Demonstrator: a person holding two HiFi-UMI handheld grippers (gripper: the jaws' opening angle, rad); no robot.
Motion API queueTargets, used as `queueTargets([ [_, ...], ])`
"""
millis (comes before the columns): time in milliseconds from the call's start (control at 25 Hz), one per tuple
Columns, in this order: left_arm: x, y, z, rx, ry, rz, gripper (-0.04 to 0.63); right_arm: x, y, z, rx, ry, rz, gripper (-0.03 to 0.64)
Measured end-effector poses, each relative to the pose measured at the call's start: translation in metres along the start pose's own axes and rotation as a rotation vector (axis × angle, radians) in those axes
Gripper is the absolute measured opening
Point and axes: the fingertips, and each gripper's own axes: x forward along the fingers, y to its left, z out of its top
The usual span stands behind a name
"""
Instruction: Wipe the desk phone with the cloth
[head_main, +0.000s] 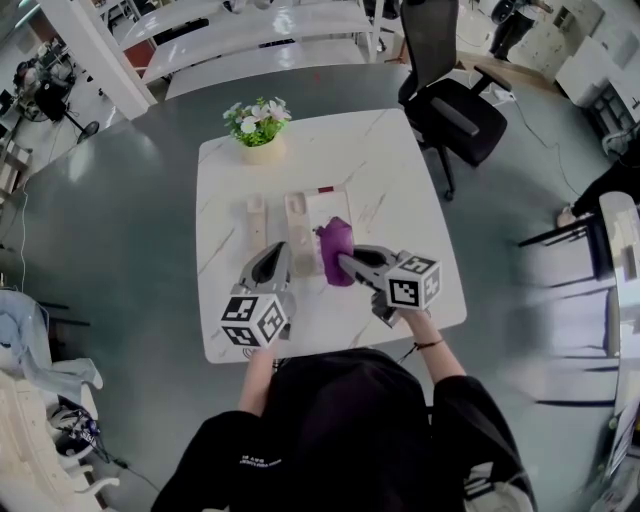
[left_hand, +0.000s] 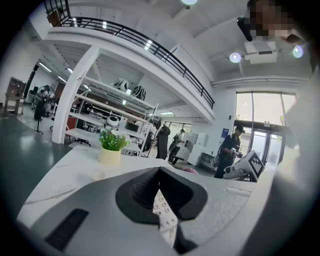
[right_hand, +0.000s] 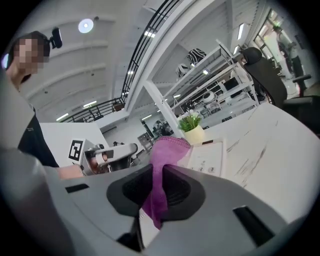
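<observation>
A beige desk phone lies in the middle of the white marble table, and its handset lies apart on the left. My right gripper is shut on a purple cloth, which bunches over the phone's right front part. In the right gripper view the cloth hangs between the jaws, in front of the phone's panel. My left gripper is at the phone's front left corner. Its jaws stand shut, with a strip of the keypad pinched between them.
A small potted plant stands at the table's far edge. A black office chair is at the far right corner. Rows of white tables stand beyond. A person stands in the background of the left gripper view.
</observation>
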Motion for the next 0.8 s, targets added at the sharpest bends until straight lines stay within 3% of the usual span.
queueTargets([
  [440, -0.017, -0.007, 0.035, 0.094, -0.099, -0.004, -0.002, -0.022, 0.006, 0.068, -0.009, -0.282, -0.016, 0.037],
  [800, -0.03, -0.002, 0.064, 0.158, -0.158, 0.037, -0.002, -0.05, 0.012, 0.114, -0.099, -0.401, -0.082, 0.037],
])
